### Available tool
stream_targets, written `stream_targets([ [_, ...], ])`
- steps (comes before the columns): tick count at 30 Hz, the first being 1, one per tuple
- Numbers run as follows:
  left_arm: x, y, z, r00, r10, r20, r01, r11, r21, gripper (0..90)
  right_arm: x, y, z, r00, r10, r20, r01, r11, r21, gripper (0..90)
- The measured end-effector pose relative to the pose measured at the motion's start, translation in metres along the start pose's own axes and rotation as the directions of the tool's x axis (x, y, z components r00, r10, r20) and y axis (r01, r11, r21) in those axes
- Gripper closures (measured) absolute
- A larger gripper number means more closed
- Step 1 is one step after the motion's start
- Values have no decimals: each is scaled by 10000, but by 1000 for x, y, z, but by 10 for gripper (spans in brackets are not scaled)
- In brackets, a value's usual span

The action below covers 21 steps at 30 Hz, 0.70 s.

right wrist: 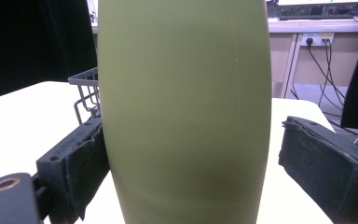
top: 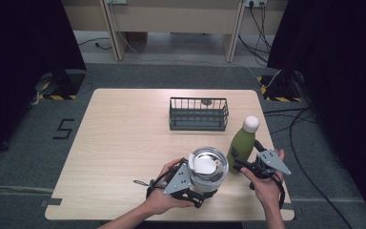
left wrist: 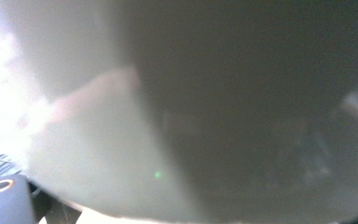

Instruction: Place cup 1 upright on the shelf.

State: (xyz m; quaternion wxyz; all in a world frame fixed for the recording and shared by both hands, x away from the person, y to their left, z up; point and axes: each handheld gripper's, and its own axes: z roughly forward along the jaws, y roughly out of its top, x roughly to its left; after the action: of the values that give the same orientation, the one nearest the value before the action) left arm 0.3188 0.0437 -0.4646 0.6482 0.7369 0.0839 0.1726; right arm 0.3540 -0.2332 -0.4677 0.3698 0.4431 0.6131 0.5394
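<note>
A steel tumbler (top: 208,167) with a clear lid and white tab sits in my left gripper (top: 198,191), which is shut on its lower body near the table's front edge. In the left gripper view the tumbler's wall (left wrist: 214,116) is a close grey blur, with one black finger (left wrist: 4,200) at the bottom left. A green bottle (top: 242,143) with a white cap stands upright just to the right. My right gripper (top: 240,166) is open around its base. There the left pad (right wrist: 86,163) touches the bottle (right wrist: 182,93) and the right pad (right wrist: 321,163) stands slightly apart.
A dark wire basket (top: 198,113) with a small dark thing inside stands behind the tumbler and bottle, toward the table's far side. The bottle is close to the table's right edge (top: 274,157). Light wood tabletop stretches to the left. Cables lie on the floor at right.
</note>
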Motion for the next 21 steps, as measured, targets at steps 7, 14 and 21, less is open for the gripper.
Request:
stream_targets([
  [7,17,9,-5,9988,-10,-480,3,9999,-138,83,0,0,0,10000,3,9,-3,10000,17,105],
  [14,36,16,-8,9952,171,-965,-181,9998,-90,84,0,-1,0,10000,27,14,-27,10000,60,107],
  [21,51,21,-10,9902,166,-1385,-196,9996,-205,84,0,-1,0,10000,17,15,-17,10000,45,109],
])
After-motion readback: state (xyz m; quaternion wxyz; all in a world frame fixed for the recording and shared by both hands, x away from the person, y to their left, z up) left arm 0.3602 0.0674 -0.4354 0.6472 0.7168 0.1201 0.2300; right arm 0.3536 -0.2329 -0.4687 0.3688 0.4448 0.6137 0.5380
